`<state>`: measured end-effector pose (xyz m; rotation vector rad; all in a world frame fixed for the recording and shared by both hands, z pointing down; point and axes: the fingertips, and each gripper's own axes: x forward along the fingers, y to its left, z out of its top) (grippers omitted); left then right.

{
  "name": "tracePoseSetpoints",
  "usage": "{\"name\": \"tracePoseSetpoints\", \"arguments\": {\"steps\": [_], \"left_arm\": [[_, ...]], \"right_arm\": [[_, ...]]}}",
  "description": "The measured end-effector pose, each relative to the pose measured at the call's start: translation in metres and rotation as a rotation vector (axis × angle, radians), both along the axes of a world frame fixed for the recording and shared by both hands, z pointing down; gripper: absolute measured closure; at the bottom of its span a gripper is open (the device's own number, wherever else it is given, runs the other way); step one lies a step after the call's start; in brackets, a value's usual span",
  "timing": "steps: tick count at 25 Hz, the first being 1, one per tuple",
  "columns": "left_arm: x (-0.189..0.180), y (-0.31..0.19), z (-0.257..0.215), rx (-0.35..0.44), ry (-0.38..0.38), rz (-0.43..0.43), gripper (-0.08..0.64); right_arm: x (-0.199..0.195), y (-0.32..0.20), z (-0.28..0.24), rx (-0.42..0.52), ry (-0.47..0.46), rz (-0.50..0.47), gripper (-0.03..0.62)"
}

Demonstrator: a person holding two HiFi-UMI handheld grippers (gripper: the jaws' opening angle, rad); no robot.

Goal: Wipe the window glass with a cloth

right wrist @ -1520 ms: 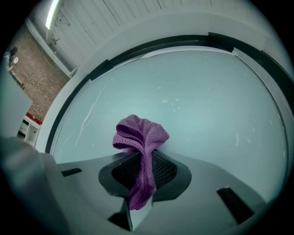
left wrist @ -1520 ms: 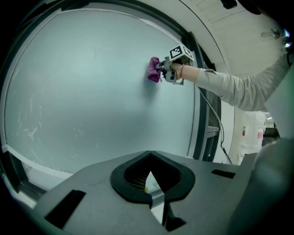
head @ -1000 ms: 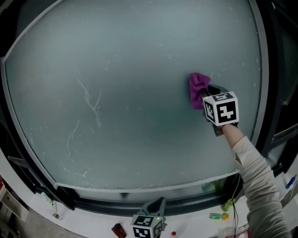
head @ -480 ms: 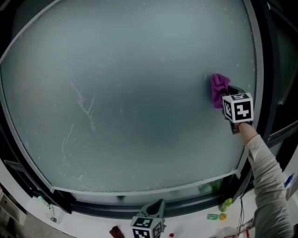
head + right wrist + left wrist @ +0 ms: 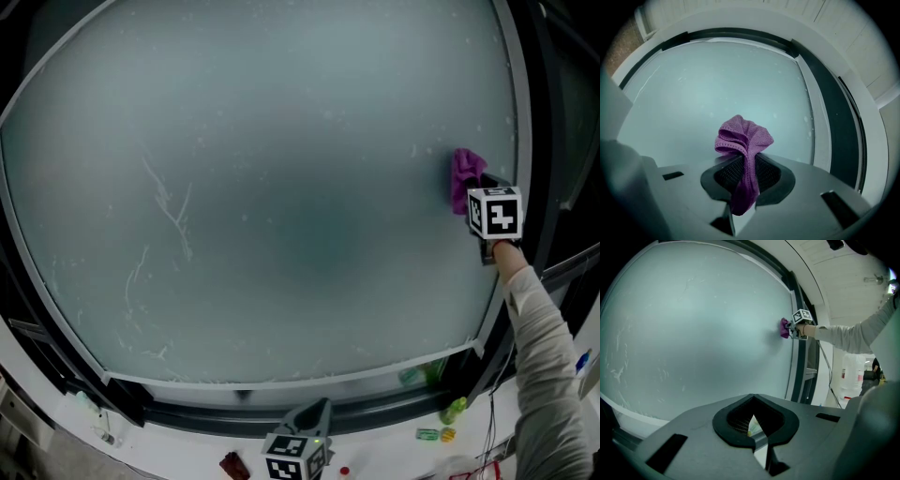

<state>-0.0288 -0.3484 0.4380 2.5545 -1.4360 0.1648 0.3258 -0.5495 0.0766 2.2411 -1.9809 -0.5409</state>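
The frosted window glass (image 5: 281,187) fills the head view, with faint white streaks at its left. A purple cloth (image 5: 466,178) presses against the glass near the right frame. My right gripper (image 5: 473,192) is shut on the purple cloth (image 5: 743,140), which bunches out past the jaws toward the window glass (image 5: 717,89). My left gripper (image 5: 314,422) hangs low below the window sill, jaws shut with nothing between them (image 5: 754,427). In the left gripper view the purple cloth (image 5: 784,327) and right gripper (image 5: 794,326) show far off by the frame.
A dark window frame (image 5: 530,169) runs down the right edge beside the cloth. On the white sill below lie small items: a green bottle (image 5: 455,411), a red thing (image 5: 236,465). A sleeved arm (image 5: 544,356) reaches up at right.
My right gripper has slid the cloth to the right across the glass, from mid-right to close beside the right frame. The left gripper has stayed low.
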Motion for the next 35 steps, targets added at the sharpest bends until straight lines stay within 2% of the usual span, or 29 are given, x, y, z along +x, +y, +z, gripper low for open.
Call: {"name": "tracePoseSetpoints", "arguments": {"steps": [6, 9, 16, 26, 30, 35], "left_arm": [[-0.001, 0.000, -0.001, 0.006, -0.001, -0.002, 0.555], [-0.002, 0.000, 0.000, 0.001, 0.001, -0.005, 0.555], [-0.008, -0.001, 0.000, -0.003, 0.004, -0.024, 0.555], [-0.033, 0.002, 0.004, 0.004, -0.006, -0.097, 0.555], [-0.048, 0.006, 0.006, 0.002, -0.002, -0.138, 0.555], [-0.064, 0.013, 0.010, -0.006, 0.005, -0.182, 0.555]], "right_arm": [[-0.008, 0.011, 0.000, 0.019, -0.024, -0.005, 0.535], [-0.028, 0.024, 0.002, 0.043, -0.056, -0.046, 0.535], [-0.126, 0.057, 0.016, 0.088, -0.052, -0.286, 0.535], [-0.266, 0.072, 0.042, 0.066, -0.004, -0.570, 0.535], [-0.315, 0.069, 0.058, 0.032, 0.025, -0.640, 0.535], [-0.361, 0.055, 0.082, -0.019, 0.037, -0.673, 0.535]]}}
